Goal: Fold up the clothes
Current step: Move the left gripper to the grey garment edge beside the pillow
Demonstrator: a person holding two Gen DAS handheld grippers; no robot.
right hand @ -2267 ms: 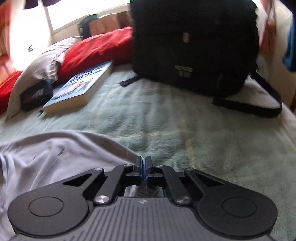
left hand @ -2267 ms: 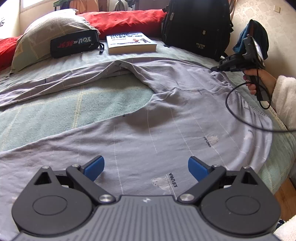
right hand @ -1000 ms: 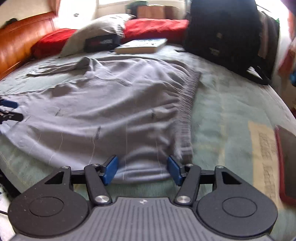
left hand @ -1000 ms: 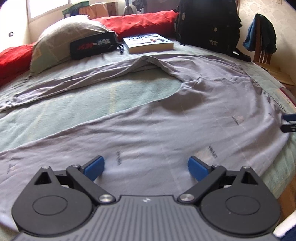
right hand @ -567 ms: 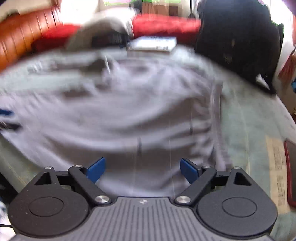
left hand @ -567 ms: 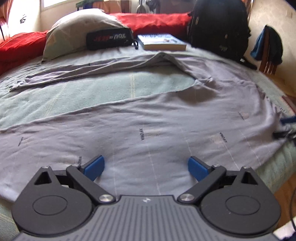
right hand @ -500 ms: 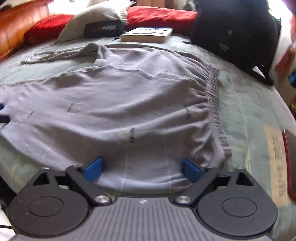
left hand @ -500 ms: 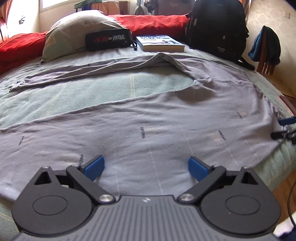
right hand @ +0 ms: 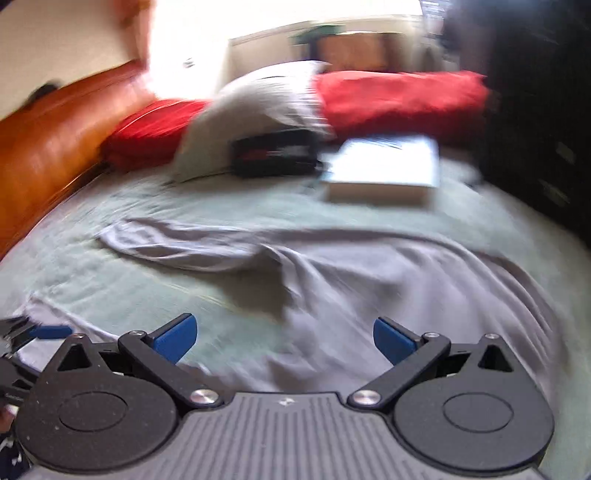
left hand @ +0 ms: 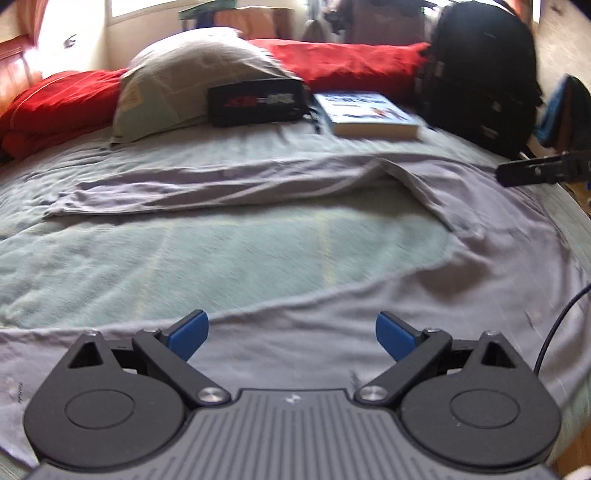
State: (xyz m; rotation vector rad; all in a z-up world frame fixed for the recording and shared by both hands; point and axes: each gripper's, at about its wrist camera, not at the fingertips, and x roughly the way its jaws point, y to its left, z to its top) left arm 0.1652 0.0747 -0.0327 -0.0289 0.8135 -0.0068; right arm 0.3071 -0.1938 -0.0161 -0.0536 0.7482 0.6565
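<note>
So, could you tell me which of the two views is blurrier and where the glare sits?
Right wrist view: heavily motion-smeared; the book is washed nearly white, and window glare burns out the top left. Left wrist view: milder blur, pouch lettering unreadable, window overexposed along the top. Both: fisheye bends the bed.

Daylight enters from a window [left hand: 147,7] beyond the jaws, overexposed. Right wrist view motion-blurred throughout; fisheye bending at edges.
</note>
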